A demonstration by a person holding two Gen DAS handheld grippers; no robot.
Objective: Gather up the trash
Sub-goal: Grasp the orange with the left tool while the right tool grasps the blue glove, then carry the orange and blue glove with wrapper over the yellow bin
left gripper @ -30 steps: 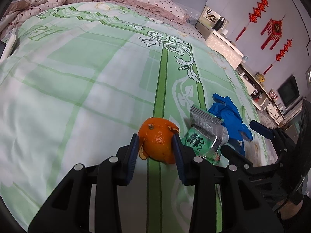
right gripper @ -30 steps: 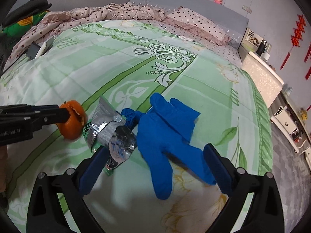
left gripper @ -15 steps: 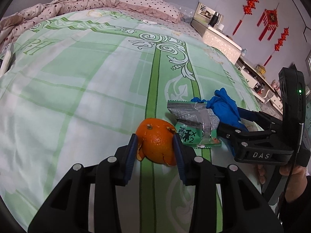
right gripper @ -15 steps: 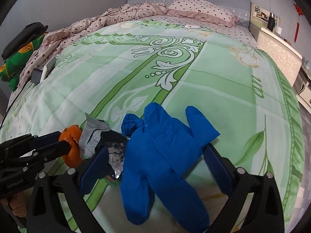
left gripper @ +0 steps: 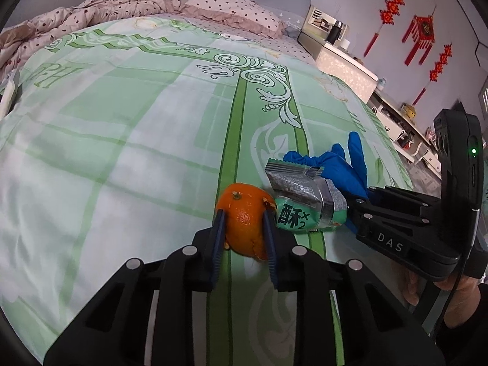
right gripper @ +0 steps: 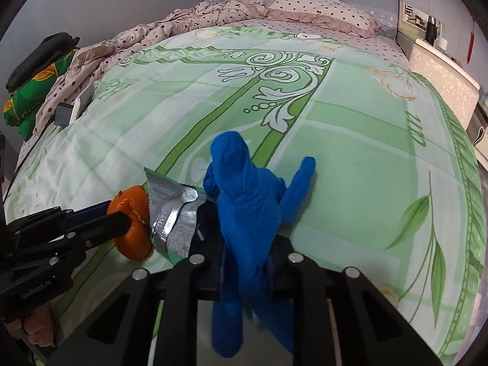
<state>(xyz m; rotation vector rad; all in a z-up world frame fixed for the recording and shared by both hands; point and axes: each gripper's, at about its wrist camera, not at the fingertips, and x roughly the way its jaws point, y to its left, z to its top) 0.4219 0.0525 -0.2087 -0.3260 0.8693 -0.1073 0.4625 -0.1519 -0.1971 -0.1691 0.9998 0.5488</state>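
An orange [left gripper: 242, 210] with torn peel sits on the green patterned bedsheet [left gripper: 122, 152]. My left gripper [left gripper: 244, 228] is closing, and both pads press on the orange's sides. Touching the orange on its right lies a silver and green snack wrapper [left gripper: 305, 201]. In the right wrist view a blue rubber glove [right gripper: 244, 201] is bunched upright between the jaws of my right gripper [right gripper: 247, 253], which are closing, and its pads squeeze the glove. The wrapper [right gripper: 174, 213] lies just left of that gripper. The left gripper's finger [right gripper: 100, 228] on the orange [right gripper: 134, 222] shows there too.
A dotted pillow [right gripper: 323, 12] and a rumpled dotted duvet [right gripper: 137, 36] lie at the head of the bed. A white bedside cabinet [left gripper: 344, 61] stands to the right. A green folded bundle [right gripper: 30, 91] and small flat devices [right gripper: 73, 109] sit at the bed's left edge.
The left jaws have narrowed onto the orange. The right jaws went from wide open around the glove to closed on it, and the glove is now bunched up with its fingers raised.
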